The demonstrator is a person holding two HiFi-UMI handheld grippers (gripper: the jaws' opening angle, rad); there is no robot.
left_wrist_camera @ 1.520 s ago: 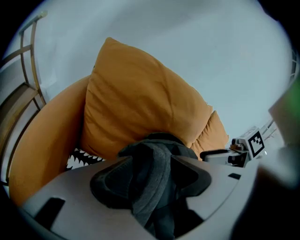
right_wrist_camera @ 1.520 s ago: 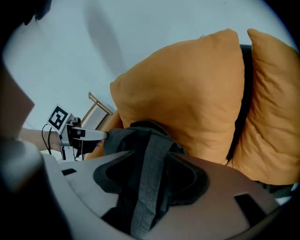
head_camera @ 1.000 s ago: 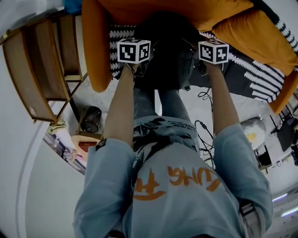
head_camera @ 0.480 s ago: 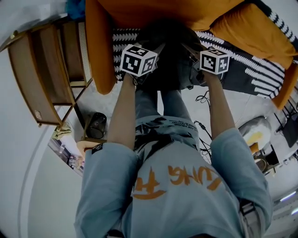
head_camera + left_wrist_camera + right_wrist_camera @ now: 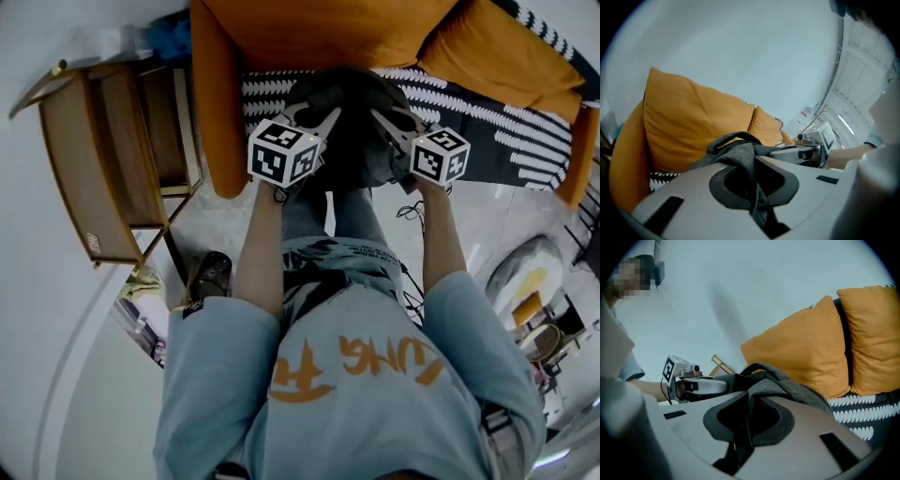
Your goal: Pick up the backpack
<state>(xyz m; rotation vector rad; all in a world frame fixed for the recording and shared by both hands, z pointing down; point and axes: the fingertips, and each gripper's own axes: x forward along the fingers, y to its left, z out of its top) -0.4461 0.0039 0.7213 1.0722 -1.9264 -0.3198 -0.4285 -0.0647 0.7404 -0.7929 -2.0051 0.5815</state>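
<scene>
The backpack (image 5: 354,131) is dark grey and hangs in front of the orange sofa, between my two grippers. My left gripper (image 5: 322,120) holds its left side. In the left gripper view its jaws (image 5: 752,185) have just closed, and grey fabric of the backpack (image 5: 736,152) is pinched between the pads. My right gripper (image 5: 386,122) holds the other side. It has also just closed (image 5: 745,427) on a fold of the backpack (image 5: 787,387). Each gripper view shows the other gripper across the bag.
Orange sofa cushions (image 5: 309,28) stand behind the backpack, over a black-and-white patterned throw (image 5: 487,122). A wooden shelf unit (image 5: 103,178) stands at the left. A dark round object (image 5: 211,277) and cables (image 5: 408,202) lie on the pale floor.
Both grippers have come up and toward the person, and the backpack has risen off the sofa seat between them.
</scene>
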